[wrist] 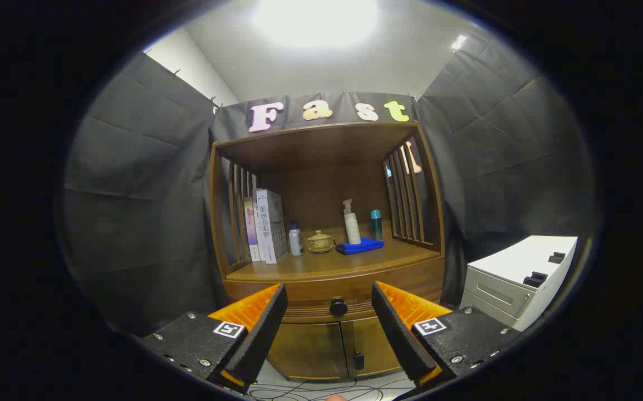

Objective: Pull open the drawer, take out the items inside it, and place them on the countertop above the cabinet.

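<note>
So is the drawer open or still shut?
Shut: the drawer front sits flush with the cabinet, its knob between the open gripper fingers, untouched.

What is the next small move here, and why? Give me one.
Probably ease the gripper straight forward until the open jaws flank the drawer knob. The drawer looks shut, the knob sits centred between the jaws but beyond them, and nothing is gripped yet.

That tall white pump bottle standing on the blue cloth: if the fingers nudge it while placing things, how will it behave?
The tall white pump bottle looks narrow and top-heavy, so it would probably tip. The folded blue cloth under it seems soft, giving poor footing. The gripper is open, aimed at the round black drawer knob.
</note>
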Demonstrator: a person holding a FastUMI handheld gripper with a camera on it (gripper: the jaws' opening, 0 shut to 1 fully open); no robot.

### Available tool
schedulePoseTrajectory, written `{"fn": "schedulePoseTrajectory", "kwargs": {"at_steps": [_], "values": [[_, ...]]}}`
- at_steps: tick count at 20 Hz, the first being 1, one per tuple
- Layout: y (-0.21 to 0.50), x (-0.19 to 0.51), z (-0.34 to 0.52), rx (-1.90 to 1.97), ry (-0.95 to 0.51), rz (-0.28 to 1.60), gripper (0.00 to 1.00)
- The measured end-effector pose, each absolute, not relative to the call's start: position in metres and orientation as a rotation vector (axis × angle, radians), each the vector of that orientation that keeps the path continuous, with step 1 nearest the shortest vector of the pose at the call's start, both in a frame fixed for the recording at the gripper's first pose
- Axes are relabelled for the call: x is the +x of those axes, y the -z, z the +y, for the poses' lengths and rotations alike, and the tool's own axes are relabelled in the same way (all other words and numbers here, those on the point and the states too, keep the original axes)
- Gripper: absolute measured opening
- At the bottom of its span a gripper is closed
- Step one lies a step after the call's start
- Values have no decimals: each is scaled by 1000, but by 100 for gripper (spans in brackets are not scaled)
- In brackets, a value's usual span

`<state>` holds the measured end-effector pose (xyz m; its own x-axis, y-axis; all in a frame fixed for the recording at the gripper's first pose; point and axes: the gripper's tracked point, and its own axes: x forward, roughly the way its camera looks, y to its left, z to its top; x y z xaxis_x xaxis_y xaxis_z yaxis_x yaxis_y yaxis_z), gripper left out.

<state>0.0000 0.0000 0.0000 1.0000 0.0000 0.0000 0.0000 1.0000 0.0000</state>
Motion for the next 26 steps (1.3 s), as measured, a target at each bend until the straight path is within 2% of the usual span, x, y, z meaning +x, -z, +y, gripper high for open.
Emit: {"fn": "schedulePoseTrajectory", "kwargs": {"at_steps": [16, 26], "values": [[4, 6, -1, -1, -10, -13, 95], [8, 42, -9, -6, -1, -10, 95]]}}
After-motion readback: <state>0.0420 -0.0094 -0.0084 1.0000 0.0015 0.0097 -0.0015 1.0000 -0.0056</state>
